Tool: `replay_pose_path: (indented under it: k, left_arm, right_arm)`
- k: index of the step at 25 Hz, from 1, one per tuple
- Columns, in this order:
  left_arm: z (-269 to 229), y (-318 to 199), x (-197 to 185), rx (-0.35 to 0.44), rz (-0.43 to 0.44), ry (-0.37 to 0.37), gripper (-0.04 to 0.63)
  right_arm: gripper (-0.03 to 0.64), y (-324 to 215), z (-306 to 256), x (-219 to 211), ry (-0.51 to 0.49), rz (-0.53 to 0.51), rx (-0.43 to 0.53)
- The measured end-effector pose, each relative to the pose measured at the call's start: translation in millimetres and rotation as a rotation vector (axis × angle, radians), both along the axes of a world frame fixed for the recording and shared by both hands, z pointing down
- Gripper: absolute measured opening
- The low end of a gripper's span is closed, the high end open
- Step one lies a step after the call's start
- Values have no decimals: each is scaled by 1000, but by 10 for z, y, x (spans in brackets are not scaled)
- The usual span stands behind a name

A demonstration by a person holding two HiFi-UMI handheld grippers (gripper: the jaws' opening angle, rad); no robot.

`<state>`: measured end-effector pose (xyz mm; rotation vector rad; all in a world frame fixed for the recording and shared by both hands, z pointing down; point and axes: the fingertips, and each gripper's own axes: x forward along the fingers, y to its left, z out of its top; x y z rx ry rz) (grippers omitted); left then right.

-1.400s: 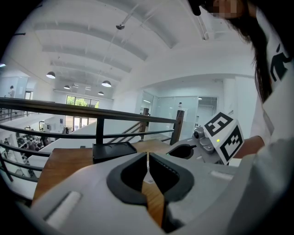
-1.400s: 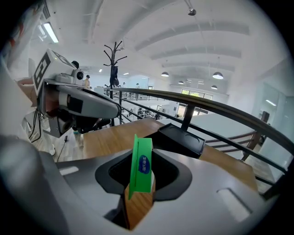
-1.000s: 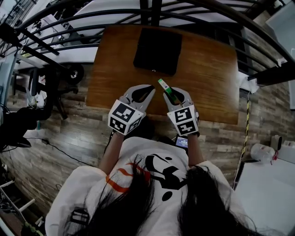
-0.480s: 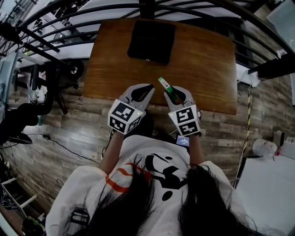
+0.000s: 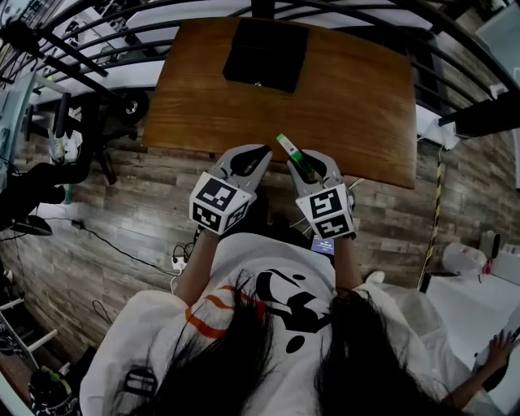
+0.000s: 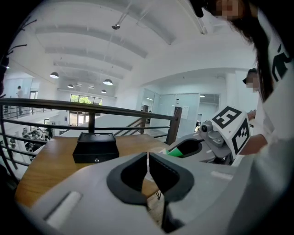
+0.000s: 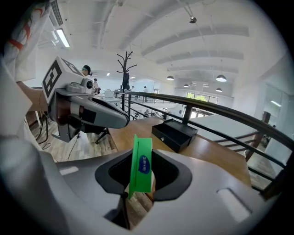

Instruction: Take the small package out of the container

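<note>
Pinching a small flat green plastic package with a blue oval label (image 7: 141,164) in the right grey two-jaw gripper (image 7: 140,181). Jaws only narrowly spread, pads pressed on both flat faces. Package standing on edge between the pads, top end poking past the fingertips.

Head view: same package (image 5: 286,150) sticking out of the right gripper (image 5: 299,162) toward 11 o'clock, over the near edge of the brown wooden table (image 5: 366,106). Out of the black rectangular box container (image 5: 266,53) and well apart from it. Container sitting at 12 o'clock from both grippers, by the table's far edge, in front of the dark metal railing (image 5: 390,16).

Right gripper view: container (image 7: 174,134) at 1 o'clock beyond the package, no contact.

Left grey two-jaw gripper (image 5: 257,156) just beside the right one, at its 9 o'clock, fingertips at the table's near edge. Jaws pressed together (image 6: 148,166), nothing between them, touching nothing.

Left gripper view: container (image 6: 95,147) at 10 o'clock on the tabletop, green package (image 6: 177,150) visible at 2 o'clock inside the right gripper's jaws.
</note>
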<state>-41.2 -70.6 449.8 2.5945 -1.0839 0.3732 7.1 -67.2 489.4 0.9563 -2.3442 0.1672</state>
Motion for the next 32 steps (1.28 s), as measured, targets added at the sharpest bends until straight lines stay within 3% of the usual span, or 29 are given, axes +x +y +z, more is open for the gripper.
replay_pose_path:
  k: [16, 32]
  left_arm:
    - [47, 627, 209, 17, -41, 16, 0]
    - [-26, 704, 391, 47, -17, 14, 0]
  right_arm:
    - [121, 699, 70, 309, 29, -46, 1]
    - [121, 782, 14, 513, 20, -36, 13]
